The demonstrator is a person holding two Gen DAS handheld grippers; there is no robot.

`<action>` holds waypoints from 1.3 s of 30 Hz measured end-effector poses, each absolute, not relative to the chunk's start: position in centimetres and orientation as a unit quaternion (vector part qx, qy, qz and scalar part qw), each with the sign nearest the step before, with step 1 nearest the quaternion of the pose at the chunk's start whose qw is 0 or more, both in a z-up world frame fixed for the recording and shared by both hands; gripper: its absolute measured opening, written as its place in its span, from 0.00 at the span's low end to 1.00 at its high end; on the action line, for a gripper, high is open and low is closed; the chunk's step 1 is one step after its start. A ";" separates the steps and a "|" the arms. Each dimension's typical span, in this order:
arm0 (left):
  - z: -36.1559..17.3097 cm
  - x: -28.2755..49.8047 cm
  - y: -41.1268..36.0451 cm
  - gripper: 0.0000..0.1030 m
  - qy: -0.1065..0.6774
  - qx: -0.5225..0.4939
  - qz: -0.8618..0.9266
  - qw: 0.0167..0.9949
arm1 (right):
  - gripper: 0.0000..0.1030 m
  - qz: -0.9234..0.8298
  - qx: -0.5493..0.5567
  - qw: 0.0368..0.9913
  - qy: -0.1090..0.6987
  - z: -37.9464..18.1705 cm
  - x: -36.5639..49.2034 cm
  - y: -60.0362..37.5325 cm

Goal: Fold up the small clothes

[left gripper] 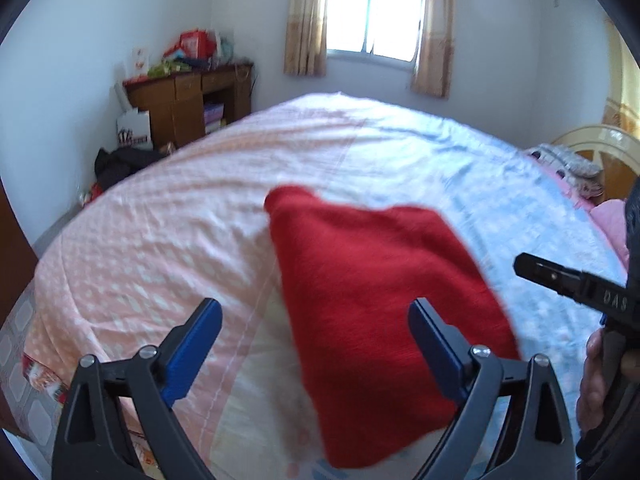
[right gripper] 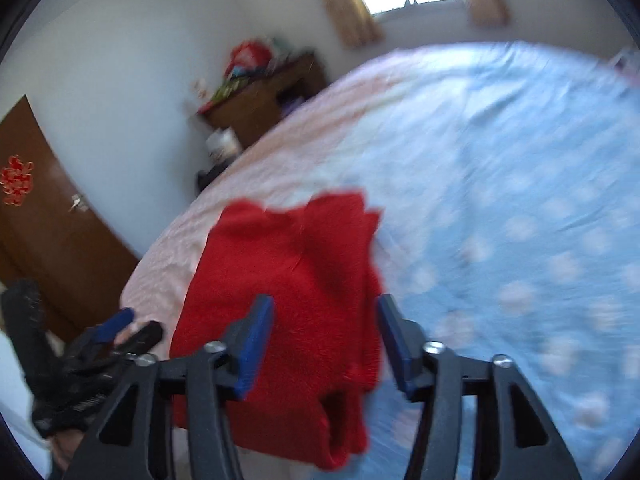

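Note:
A red knitted garment lies folded into a compact shape on the bed. It also shows in the right wrist view, with stacked folded layers along its right edge. My left gripper is open and empty, hovering above the garment's near left side. My right gripper is open and empty, above the garment's near right edge. The right gripper shows at the right edge of the left wrist view. The left gripper shows at the lower left of the right wrist view.
The bed cover is pink on the left and light blue on the right. A cluttered wooden desk stands in the far corner by a window. A brown door is at left. Pillows lie at the headboard.

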State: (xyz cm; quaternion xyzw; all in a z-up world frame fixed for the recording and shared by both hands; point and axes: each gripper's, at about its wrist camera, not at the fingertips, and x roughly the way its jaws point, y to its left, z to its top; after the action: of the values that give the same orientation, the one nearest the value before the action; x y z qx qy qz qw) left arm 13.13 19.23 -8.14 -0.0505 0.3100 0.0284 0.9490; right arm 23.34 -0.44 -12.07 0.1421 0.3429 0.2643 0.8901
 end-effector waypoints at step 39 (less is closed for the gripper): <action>-5.5 11.4 18.0 0.96 0.272 -0.056 0.003 0.961 | 0.66 0.227 0.107 0.936 0.248 -7.4 17.5 -2.9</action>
State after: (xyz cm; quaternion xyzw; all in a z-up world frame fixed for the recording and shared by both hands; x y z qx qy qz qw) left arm 11.43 18.03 -5.49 -0.0557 0.2723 0.0029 0.9606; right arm 17.47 -2.93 -7.44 0.1075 0.2478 0.2270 0.9357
